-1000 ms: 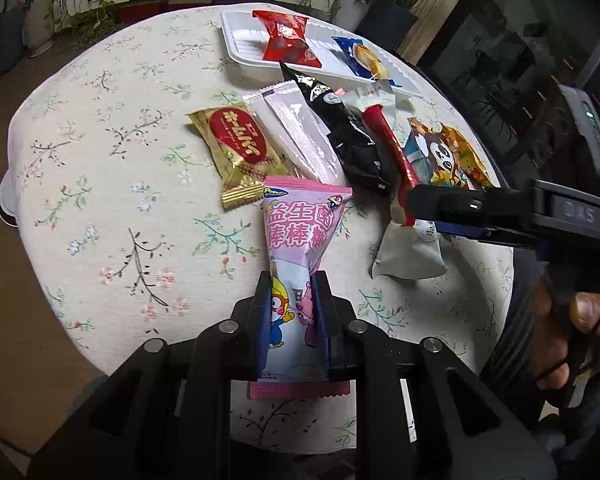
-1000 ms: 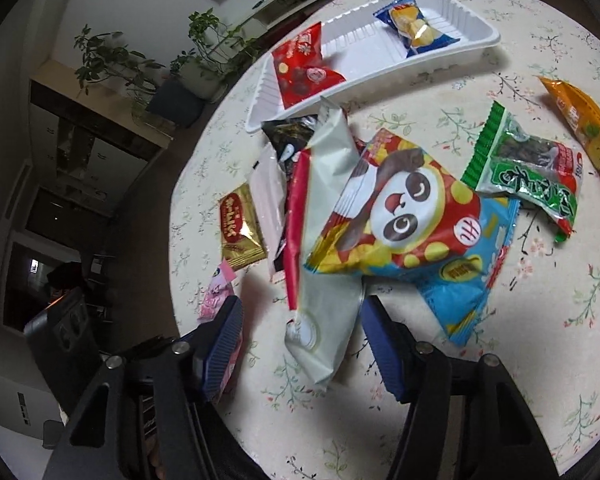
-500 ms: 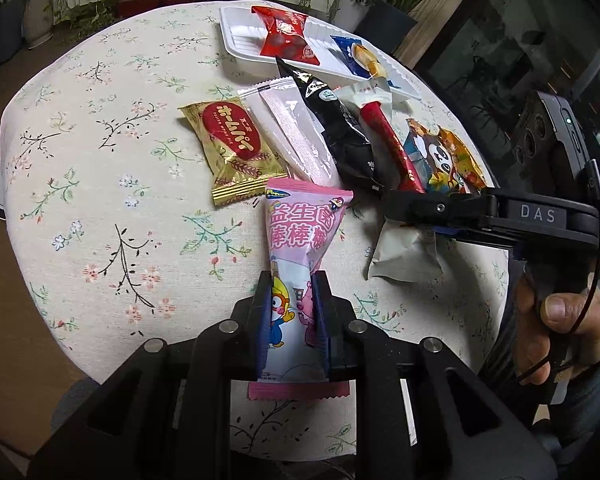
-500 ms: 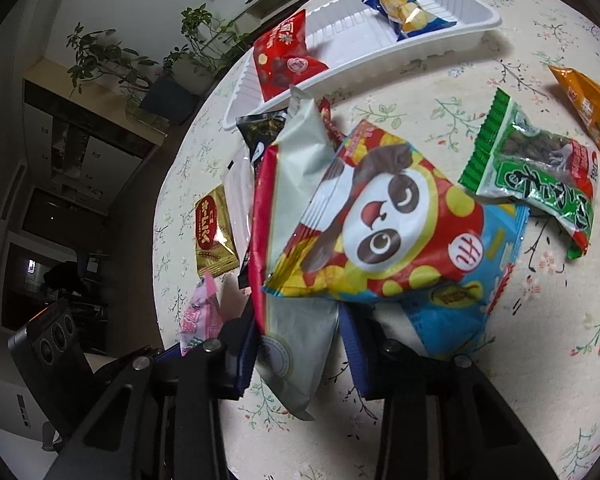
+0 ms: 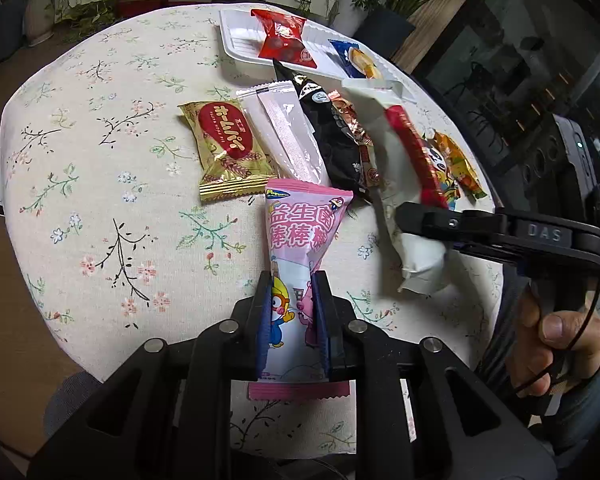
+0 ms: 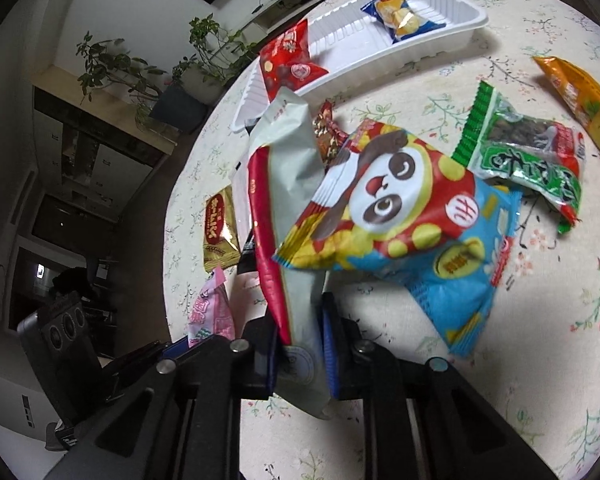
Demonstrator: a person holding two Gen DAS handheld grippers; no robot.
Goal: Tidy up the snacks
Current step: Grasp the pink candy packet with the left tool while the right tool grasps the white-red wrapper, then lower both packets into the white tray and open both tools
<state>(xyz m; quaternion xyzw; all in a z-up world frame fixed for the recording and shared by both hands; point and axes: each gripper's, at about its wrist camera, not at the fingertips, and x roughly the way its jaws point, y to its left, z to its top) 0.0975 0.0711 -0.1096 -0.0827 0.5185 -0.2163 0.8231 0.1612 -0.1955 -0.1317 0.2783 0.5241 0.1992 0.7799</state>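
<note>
Clamping the pink packet [image 5: 300, 280] near its bottom seam, the left tongs [image 5: 290, 320] keep its long axis pointing away toward the white tray [image 6: 440, 20]. The right tongs [image 6: 300, 344] have just closed on the white-and-red packet [image 6: 288, 200] — raised lengthwise over the counter [image 5: 100, 160].

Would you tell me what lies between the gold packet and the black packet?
A clear, pinkish wrapper lies between the gold packet and black packet, in the left wrist view.
</note>
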